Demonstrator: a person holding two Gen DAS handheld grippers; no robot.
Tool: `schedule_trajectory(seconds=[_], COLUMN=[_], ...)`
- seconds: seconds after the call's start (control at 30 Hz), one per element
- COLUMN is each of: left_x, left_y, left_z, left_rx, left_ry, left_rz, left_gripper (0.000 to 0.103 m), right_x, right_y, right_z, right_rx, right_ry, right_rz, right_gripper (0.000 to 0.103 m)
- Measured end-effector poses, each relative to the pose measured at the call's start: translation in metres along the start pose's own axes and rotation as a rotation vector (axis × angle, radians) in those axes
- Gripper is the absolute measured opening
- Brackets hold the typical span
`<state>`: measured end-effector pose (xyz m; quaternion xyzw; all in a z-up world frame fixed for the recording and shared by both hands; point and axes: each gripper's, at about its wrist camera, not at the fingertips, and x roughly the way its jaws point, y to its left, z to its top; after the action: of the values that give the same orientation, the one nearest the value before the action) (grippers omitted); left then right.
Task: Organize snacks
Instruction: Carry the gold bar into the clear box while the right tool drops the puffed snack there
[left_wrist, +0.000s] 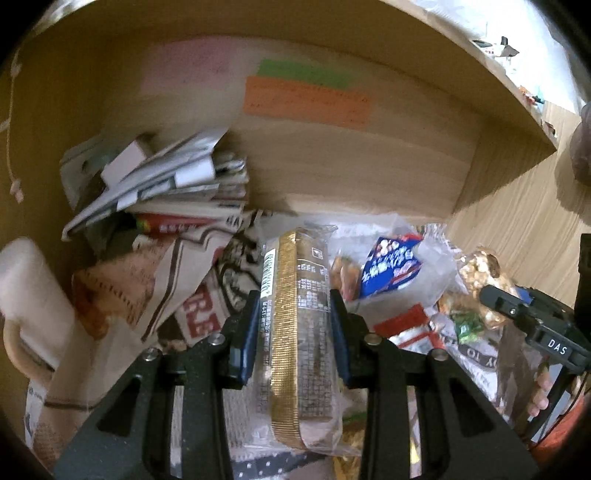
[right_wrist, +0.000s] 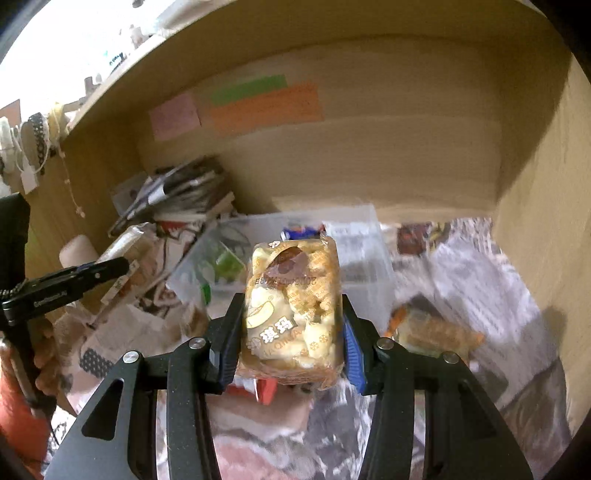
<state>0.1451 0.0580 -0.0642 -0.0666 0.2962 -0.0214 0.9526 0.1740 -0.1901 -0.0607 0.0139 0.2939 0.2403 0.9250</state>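
Wood-grain shelf back wall (right_wrist: 369, 155) stands behind everything, carrying an orange paper note (right_wrist: 266, 107) with a green strip (right_wrist: 249, 89) above it and a pink one (right_wrist: 174, 115) beside it; below the wall sits a clear plastic bin (right_wrist: 365, 251); left gripper (left_wrist: 293, 306) clamps a long clear-wrapped bar with a gold edge (left_wrist: 295, 332) in front of that wall; right gripper (right_wrist: 291, 321) pinches a transparent pack of pale puffed snacks (right_wrist: 291, 310) before the bin.

The black gripper body (left_wrist: 554, 343) at four o'clock in the left wrist view carries white letters "DAS". The brown paper bag (left_wrist: 199, 321) at eight o'clock shows red letters "RE". Other print is unreadable.
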Motion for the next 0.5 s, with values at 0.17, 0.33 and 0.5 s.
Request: schedule_trajectory(seconds=[0.17, 0.33, 0.5], left_x=[0.009, 0.023, 0.045], left_y=[-0.007, -0.012, -0.014], left_z=[0.018, 0.036, 0.048], left_rx=[0.021, 0.013, 0.005], left_ry=[-0.016, -0.022, 0.004], left_rz=[-0.006, -0.026, -0.038], left_gripper=[0.035, 0.035, 0.035], right_x=[0.003, 0.011, 0.021], right_y=[0.001, -0.003, -0.013], right_z=[0.019, 0.036, 0.047], right_rx=[-0.028, -0.037, -0.033], right_ry=[-0.036, -0.061, -0.064], right_rz=[0.003, -0.01, -0.026], right_gripper=[0.044, 0.044, 0.044])
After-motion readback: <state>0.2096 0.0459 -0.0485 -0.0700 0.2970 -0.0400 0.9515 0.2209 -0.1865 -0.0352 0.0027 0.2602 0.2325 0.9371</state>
